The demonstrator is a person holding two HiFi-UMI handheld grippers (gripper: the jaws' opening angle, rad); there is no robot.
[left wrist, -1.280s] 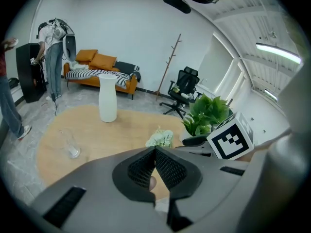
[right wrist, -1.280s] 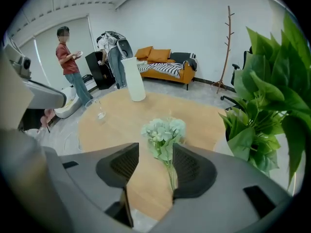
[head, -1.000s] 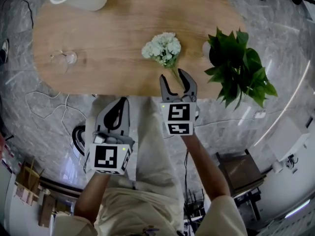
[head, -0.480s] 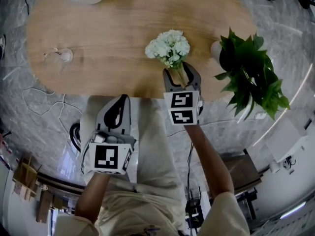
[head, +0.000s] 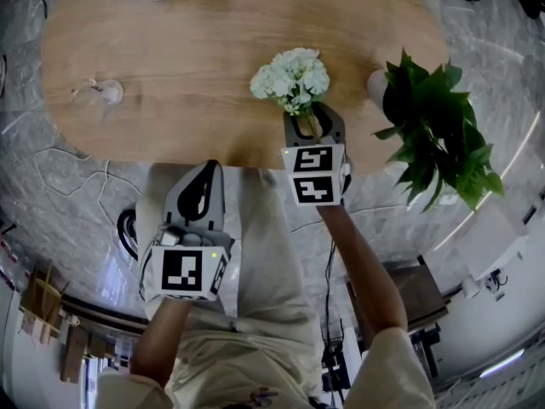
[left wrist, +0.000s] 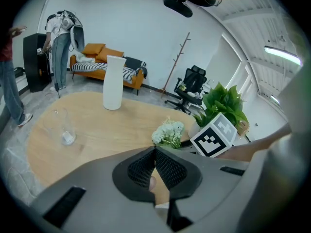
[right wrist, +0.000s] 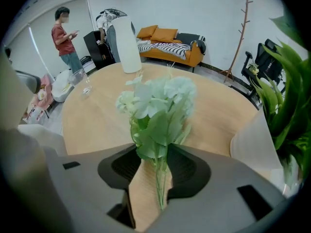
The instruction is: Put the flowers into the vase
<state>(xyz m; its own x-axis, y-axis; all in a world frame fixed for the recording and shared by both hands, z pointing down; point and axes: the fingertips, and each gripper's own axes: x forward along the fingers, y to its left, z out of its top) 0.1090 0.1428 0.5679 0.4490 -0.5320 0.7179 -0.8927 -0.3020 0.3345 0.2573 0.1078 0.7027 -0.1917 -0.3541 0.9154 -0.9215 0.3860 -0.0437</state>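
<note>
My right gripper [head: 312, 120] stood with jaws apart, just closing round the green stems of the bunch of white flowers [head: 292, 75]; a partial pinch could have dropped it.

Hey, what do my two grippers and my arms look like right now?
The left gripper and right gripper are grey, with curved jaws lined in black mesh pads. Each carries a white cube with black square markers. Your sleeves are short and cream. The right gripper's jaws have just been closing, flower stems between them.
</note>
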